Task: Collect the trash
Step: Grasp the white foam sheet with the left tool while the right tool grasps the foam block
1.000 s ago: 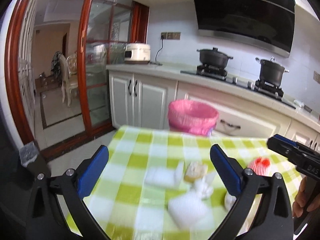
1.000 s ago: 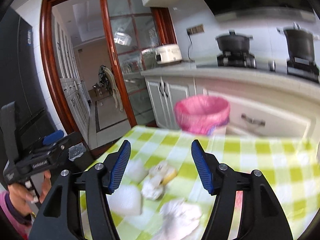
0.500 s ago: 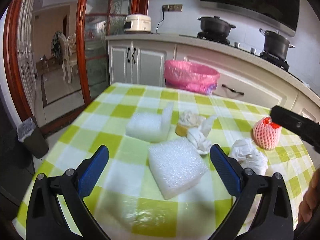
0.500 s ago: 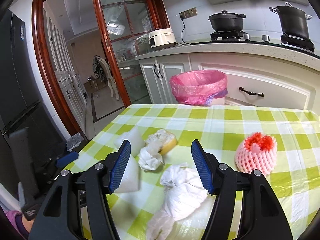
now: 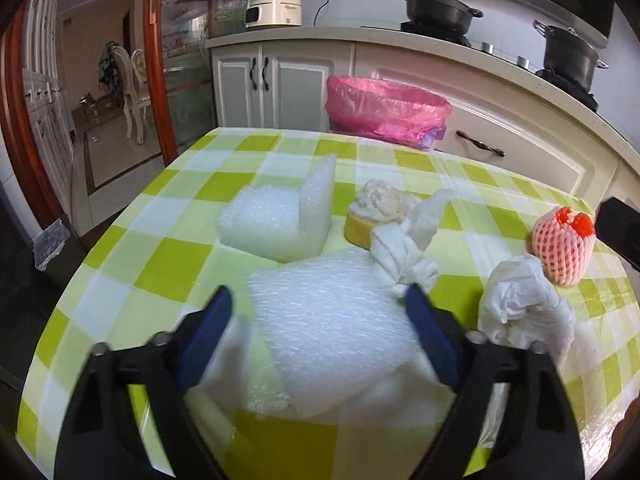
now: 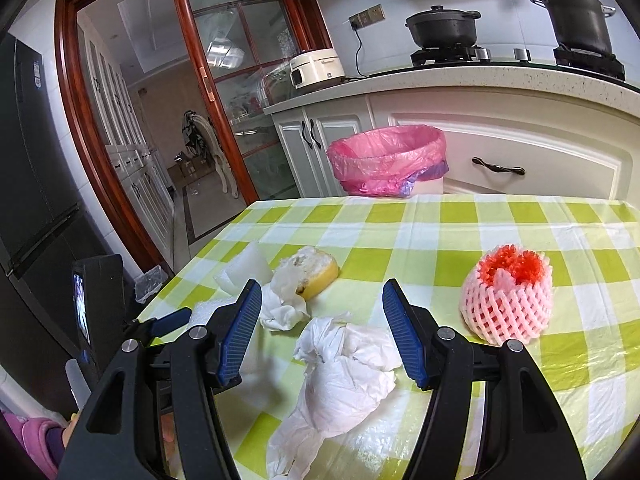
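A flat white foam block (image 5: 328, 320) lies on the green-checked table (image 5: 160, 256) between the blue fingers of my left gripper (image 5: 318, 292). Its jaws are closing. The right pad is at the block's edge and a gap remains on the left. My right gripper (image 6: 322, 284) stands open just above a crumpled white tissue (image 6: 348, 368). Further out lie an L-shaped foam piece (image 5: 280, 220), a yellow scrap (image 5: 360, 232) with a knotted tissue (image 5: 400, 256), and a red fruit in pink foam netting (image 6: 506, 296). A pink-lined bin (image 6: 388, 156) stands beyond the far table edge.
White cabinets and a counter (image 6: 500, 80) with two black pots and a rice cooker (image 5: 274, 10) run behind the bin. A red-framed glass door (image 6: 224, 100) is at the left. A small lined bin (image 5: 48, 244) sits on the floor beside the table's left edge.
My left gripper has dropped down to the table and its jaws have narrowed around the foam block. My right gripper has sunk toward the crumpled tissue at the same width.
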`<state>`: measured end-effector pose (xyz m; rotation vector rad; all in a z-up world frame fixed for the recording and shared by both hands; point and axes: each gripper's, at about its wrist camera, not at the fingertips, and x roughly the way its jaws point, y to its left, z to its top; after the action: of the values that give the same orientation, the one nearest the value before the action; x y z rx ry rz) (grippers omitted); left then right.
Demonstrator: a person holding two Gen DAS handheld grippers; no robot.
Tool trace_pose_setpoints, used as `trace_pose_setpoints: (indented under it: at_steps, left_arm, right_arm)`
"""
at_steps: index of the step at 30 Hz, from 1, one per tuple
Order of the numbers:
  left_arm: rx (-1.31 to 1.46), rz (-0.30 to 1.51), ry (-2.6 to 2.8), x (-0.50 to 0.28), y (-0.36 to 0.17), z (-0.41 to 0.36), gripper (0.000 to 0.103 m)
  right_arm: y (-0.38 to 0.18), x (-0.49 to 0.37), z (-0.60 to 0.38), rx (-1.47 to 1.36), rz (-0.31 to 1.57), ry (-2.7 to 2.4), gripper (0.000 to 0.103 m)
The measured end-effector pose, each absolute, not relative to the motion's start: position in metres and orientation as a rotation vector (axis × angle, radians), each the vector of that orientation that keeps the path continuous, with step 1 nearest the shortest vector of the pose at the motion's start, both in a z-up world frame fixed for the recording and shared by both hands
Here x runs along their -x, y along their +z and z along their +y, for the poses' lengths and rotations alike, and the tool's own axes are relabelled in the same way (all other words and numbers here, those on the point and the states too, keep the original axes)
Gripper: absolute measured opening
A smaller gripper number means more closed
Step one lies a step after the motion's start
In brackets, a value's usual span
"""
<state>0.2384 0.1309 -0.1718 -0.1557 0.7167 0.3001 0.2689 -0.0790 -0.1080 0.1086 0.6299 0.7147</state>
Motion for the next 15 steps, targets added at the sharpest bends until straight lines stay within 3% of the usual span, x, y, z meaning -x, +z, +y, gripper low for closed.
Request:
trace_pose_setpoints:
  at_steps: [15]
  left_arm:
    - [0.096,0.582,0.327,-0.185,-0.137,0.161,0.07]
  right_arm:
    - [-0.112,-0.264,-0.012,-0.068,0.672,0.757,0.061]
